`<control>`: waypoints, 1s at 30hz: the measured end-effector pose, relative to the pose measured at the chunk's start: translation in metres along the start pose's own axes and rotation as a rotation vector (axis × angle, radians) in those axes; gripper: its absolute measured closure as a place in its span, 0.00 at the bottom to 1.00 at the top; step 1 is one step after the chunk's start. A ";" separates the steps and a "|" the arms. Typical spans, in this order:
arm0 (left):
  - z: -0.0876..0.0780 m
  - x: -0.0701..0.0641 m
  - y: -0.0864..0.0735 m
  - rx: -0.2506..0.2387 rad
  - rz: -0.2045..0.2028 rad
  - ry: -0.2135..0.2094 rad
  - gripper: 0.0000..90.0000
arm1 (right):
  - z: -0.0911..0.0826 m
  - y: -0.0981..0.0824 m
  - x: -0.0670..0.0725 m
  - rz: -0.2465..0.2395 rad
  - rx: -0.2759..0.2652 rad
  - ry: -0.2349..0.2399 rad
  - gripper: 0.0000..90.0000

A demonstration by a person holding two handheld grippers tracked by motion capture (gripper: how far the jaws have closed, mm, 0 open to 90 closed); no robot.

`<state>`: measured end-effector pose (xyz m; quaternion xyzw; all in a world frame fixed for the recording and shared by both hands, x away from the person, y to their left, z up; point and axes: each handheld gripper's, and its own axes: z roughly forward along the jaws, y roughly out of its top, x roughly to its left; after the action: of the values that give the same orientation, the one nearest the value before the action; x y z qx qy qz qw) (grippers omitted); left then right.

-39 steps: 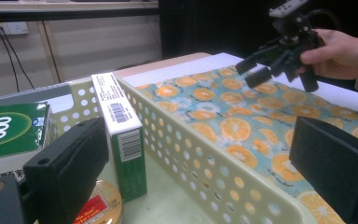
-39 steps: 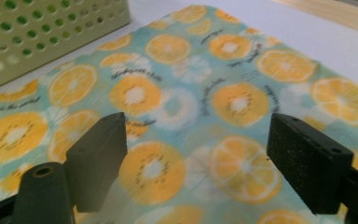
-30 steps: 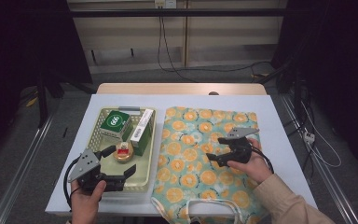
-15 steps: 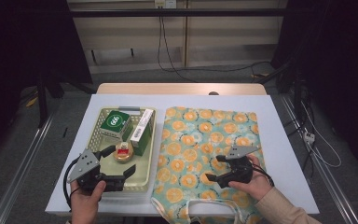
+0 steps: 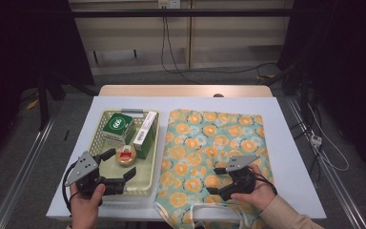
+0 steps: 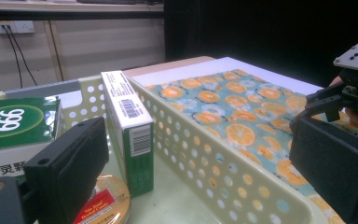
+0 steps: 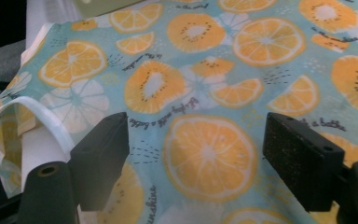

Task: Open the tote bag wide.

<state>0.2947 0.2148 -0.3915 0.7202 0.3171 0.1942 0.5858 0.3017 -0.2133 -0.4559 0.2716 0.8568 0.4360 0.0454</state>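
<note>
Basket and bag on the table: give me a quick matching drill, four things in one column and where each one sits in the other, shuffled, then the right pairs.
Things:
1. tall green-and-white box
2. round tin
3. right gripper
4. left gripper

Places:
A. jaws open just above the fruit-print bag, near its handle end
B. on the basket floor, low, beside the tall box
C. jaws open over the near end of the basket
D. standing on edge along the basket wall next to the bag

Pairs: 1-D, 2-B, 3-A, 4-C
</note>
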 end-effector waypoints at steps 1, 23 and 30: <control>0.000 0.001 0.000 -0.001 -0.002 0.001 0.05 | 0.001 0.000 0.001 -0.008 0.004 0.006 0.26; -0.002 0.002 -0.001 0.002 -0.005 0.008 0.05 | 0.010 -0.004 0.042 -0.154 0.064 0.152 0.43; -0.001 0.001 -0.001 0.004 -0.003 0.009 0.05 | 0.010 -0.005 0.043 -0.225 0.057 0.112 0.58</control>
<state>0.2948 0.2167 -0.3921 0.7200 0.3212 0.1957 0.5833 0.2664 -0.1863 -0.4593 0.1501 0.8952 0.4179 0.0383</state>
